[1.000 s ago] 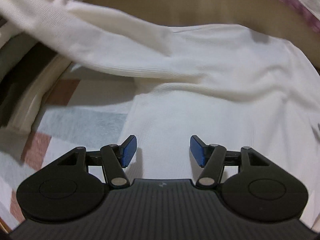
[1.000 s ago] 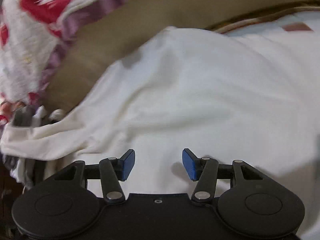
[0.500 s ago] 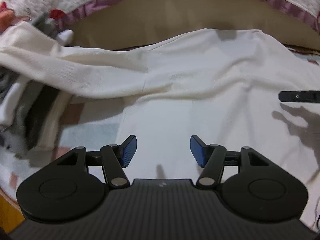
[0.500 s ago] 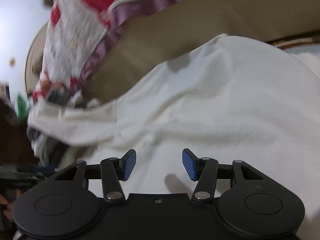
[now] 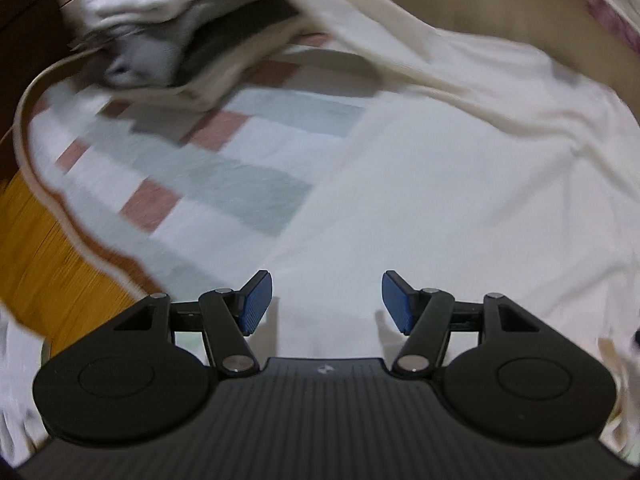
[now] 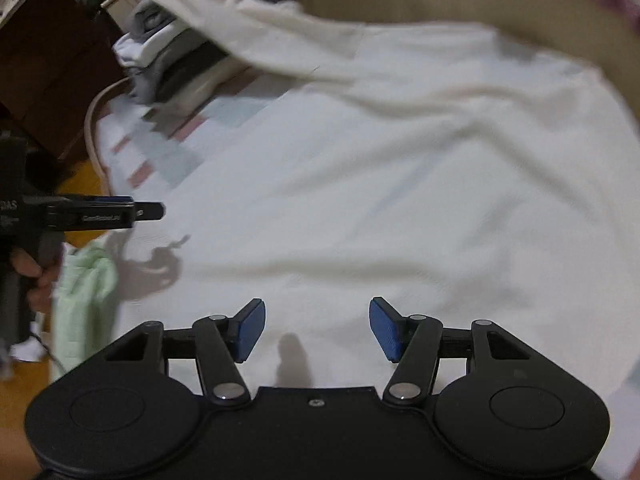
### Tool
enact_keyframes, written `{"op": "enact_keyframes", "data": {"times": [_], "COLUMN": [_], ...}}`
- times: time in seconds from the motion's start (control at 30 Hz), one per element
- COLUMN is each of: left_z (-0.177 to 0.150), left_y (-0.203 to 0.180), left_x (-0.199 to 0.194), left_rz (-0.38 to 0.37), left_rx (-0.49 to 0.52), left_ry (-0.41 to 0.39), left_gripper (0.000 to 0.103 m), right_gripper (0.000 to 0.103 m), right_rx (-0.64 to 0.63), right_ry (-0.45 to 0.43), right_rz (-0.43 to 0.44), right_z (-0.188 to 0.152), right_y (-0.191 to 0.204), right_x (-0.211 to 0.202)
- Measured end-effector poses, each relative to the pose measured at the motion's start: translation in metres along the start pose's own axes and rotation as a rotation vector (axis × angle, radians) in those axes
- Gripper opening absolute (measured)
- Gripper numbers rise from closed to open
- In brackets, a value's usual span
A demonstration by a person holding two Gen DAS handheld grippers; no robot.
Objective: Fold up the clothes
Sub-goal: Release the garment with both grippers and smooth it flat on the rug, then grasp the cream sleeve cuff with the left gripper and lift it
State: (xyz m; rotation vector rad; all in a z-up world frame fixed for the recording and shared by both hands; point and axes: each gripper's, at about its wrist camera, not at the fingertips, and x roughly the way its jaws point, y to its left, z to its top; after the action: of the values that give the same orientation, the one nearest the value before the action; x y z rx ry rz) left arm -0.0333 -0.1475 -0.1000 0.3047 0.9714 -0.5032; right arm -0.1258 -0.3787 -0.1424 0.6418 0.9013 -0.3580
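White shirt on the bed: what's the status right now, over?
Left gripper and right gripper open, empty. White shirt spread flat, unfolded. Its sleeve drapes onto folded stack.

A home bedroom: a checked bedsheet (image 5: 224,168), stacked folded clothes (image 6: 176,60) and wooden floor (image 5: 48,256).

Dim warm light, motion blur throughout, fisheye-bent edges, soft shadows

Left gripper (image 5: 327,301) and right gripper (image 6: 317,329) both level, blue pads spread wide, nothing between them; person's hand (image 6: 34,280) grips the left tool's handle, seen at right view's left edge.
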Motion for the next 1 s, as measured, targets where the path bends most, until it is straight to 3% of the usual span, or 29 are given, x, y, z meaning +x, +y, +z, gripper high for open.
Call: {"op": "enact_keyframes", "data": {"times": [0.17,0.23,0.27,0.3,0.33,0.4,0.43,0.53,0.7,0.83,0.93,0.97,1.0], "left_z": [-0.008,-0.011,-0.012,-0.014,-0.015,-0.019,-0.021,-0.032,-0.039,-0.036,-0.036,-0.036,-0.037], "left_y": [0.036,0.050,0.057,0.064,0.071,0.090,0.100,0.113,0.108,0.105,0.100,0.097,0.096], "left_x": [-0.024,-0.034,-0.039,-0.044,-0.048,-0.030,-0.017,0.006,0.011,0.014,0.028,0.036,0.043], "left_rz": [0.036,0.050,0.057,0.064,0.071,0.088,0.058,-0.022,-0.128,-0.217,-0.232,-0.253,-0.308], "left_rx": [-0.055,-0.077,-0.088,-0.099,-0.110,-0.191,-0.227,-0.318,-0.245,-0.274,-0.278,-0.266,-0.254], "left_ry": [-0.010,-0.014,-0.016,-0.018,-0.020,0.009,0.063,0.092,0.054,0.069,0.095,0.113,0.132], "left_gripper": [0.062,0.063,0.063,0.067,0.070,0.073,0.073,0.073,0.073,0.073,0.073,0.067,0.018], "right_gripper": [0.063,0.049,0.030,0.019,0.019,0.007,0.007,0.005,0.005,0.005,0.005,0.005,0.005], "right_rx": [0.116,0.138,0.145,0.152,0.137,0.084,0.059,0.047,0.158,0.202,0.193,0.193,0.192], "right_ry": [0.065,0.079,0.084,0.096,0.082,0.052,0.034,-0.047,-0.109,-0.176,-0.235,-0.262,-0.289], "right_rz": [0.011,0.023,0.047,0.081,0.090,0.101,0.111,0.150,0.183,0.205,0.246,0.277,0.308], "right_z": [-0.019,-0.024,-0.025,-0.025,-0.022,-0.018,-0.015,-0.013,-0.013,-0.014,-0.017,-0.018,-0.018], "right_y": [-0.017,-0.023,-0.025,-0.023,-0.019,-0.012,-0.010,-0.024,-0.057,-0.071,-0.065,-0.064,-0.063], "right_x": [0.025,0.030,0.032,0.031,0.027,0.022,0.020,0.012,-0.007,-0.026,-0.046,-0.053,-0.060]}}
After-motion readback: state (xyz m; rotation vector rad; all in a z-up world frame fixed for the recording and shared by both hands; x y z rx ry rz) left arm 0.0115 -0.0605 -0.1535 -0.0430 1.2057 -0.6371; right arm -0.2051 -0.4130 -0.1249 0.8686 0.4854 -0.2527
